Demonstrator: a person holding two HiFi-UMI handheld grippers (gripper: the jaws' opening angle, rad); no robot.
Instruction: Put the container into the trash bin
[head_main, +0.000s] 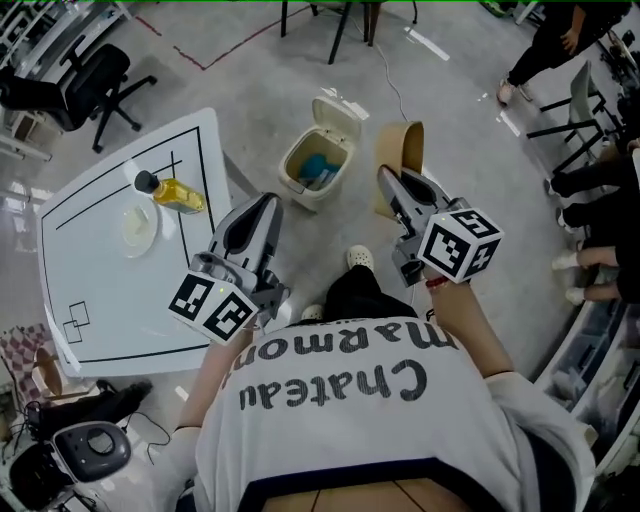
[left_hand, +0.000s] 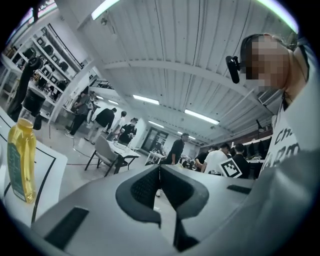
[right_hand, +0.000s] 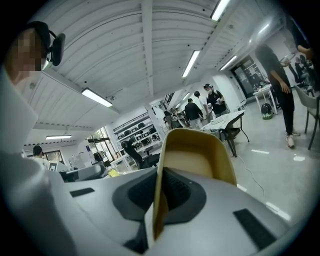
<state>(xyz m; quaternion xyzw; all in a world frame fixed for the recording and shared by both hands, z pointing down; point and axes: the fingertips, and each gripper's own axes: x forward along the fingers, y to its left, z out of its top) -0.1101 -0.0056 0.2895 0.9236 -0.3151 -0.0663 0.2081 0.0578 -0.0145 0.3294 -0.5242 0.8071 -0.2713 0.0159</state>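
A tan, shallow paper container (head_main: 409, 148) stands on edge in the head view, its rim pinched in my right gripper (head_main: 386, 178), which is shut on it. The right gripper view shows that container (right_hand: 200, 155) rising between the jaws of my right gripper (right_hand: 159, 192). A cream trash bin (head_main: 292, 160) stands on the floor just left of the container, its lid up and blue waste inside. My left gripper (head_main: 268, 204) hangs below and left of the bin, shut and empty. Its jaws meet in the left gripper view (left_hand: 160, 181).
A white table (head_main: 110, 300) on the left carries a yellow oil bottle (head_main: 176, 193) and a white plate (head_main: 139, 228). A black office chair (head_main: 88, 78) stands at the far left. Seated people (head_main: 600, 215) line the right side. A cable (head_main: 398, 85) runs across the floor behind the bin.
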